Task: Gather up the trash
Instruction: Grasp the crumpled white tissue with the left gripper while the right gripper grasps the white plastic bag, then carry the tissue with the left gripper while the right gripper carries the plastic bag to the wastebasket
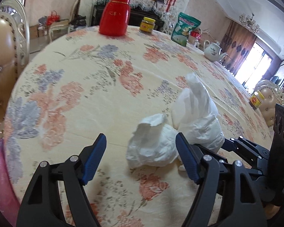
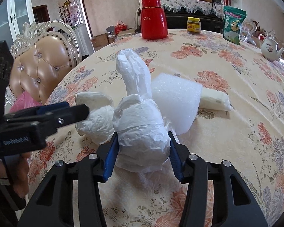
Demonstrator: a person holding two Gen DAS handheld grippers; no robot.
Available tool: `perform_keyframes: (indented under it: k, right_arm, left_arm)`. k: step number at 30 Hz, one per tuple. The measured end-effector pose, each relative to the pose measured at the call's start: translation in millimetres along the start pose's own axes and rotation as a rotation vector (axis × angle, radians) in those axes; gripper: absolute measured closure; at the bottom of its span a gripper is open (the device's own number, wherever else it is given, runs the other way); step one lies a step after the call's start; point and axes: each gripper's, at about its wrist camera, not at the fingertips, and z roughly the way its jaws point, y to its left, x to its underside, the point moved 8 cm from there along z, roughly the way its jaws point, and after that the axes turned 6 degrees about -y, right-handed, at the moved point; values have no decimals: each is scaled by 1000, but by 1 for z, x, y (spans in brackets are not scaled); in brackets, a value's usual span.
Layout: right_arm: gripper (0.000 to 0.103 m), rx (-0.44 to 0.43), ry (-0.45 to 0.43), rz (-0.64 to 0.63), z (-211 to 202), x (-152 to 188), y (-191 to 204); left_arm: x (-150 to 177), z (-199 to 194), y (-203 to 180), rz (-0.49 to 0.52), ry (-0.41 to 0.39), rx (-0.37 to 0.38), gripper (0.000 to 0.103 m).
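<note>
My right gripper [image 2: 142, 155] is clamped on a crumpled white plastic bag [image 2: 140, 128], both blue pads pressed into its sides, near the table's front edge. My left gripper [image 1: 140, 157] stands spread wide, nothing between its fingers, though a wad of white tissue [image 1: 151, 143] sits just ahead of the gap, touching the bag [image 1: 197, 117] on its left side. In the right wrist view the left gripper [image 2: 66, 113] comes in from the left edge with its tip against that tissue [image 2: 96, 117].

Just behind the bag, touching it, stands a white foam block [image 2: 176, 100], and beside that to the right lies a small white packet [image 2: 215, 100].

All of it rests on the floral tablecloth [image 1: 85, 87]. Toward the far edge I see a red flask [image 2: 153, 19], a yellow-lidded jar [image 2: 193, 25], a green snack pouch [image 2: 233, 24] and, at the far right, a white teapot [image 2: 271, 50]. A second jar [image 1: 256, 99] sits by the right edge. A tufted chair [image 2: 41, 70] stands at the left edge with something pink [image 2: 22, 102] on it
</note>
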Motion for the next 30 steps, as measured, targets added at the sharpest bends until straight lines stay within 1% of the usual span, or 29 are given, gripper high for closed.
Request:
perform_keyframes:
  k: [2, 4, 5, 7, 8, 10, 12, 19, 25, 30]
  right_arm:
    - [55, -2, 0, 3, -1, 0, -1]
    - [55, -7, -1, 4, -1, 0, 1]
    - [55, -7, -2, 4, -2, 0, 1]
    - [55, -5, -3, 4, -2, 0, 0]
    - [55, -4, -3, 5, -2, 0, 0]
    - [55, -3, -5, 7, -2, -1, 0]
    - [55, -4, -6, 7, -3, -1, 0]
    - [56, -14, -26, -6, -10, -4, 5]
    - [56, -29, -66, -27, -23, -12, 16]
    - [57, -40, -80, -40, -29, -15, 27]
  left_arm:
    - [2, 5, -1, -5, 12, 10, 32]
    - [4, 11, -2, -9, 32, 30, 43]
    - [6, 14, -2, -12, 43, 38, 46]
    - [8, 17, -3, -13, 59, 51, 60]
    - [9, 18, -4, -13, 63, 60, 63]
    - [11, 17, -6, -7, 68, 71, 77]
    - [10, 13, -7, -3, 60, 72, 84]
    - [3, -11, -3, 0, 18, 36, 85]
    - [-2, -41, 3, -5, -34, 6, 85]
    - [-5, -69, 12, -7, -79, -21, 85]
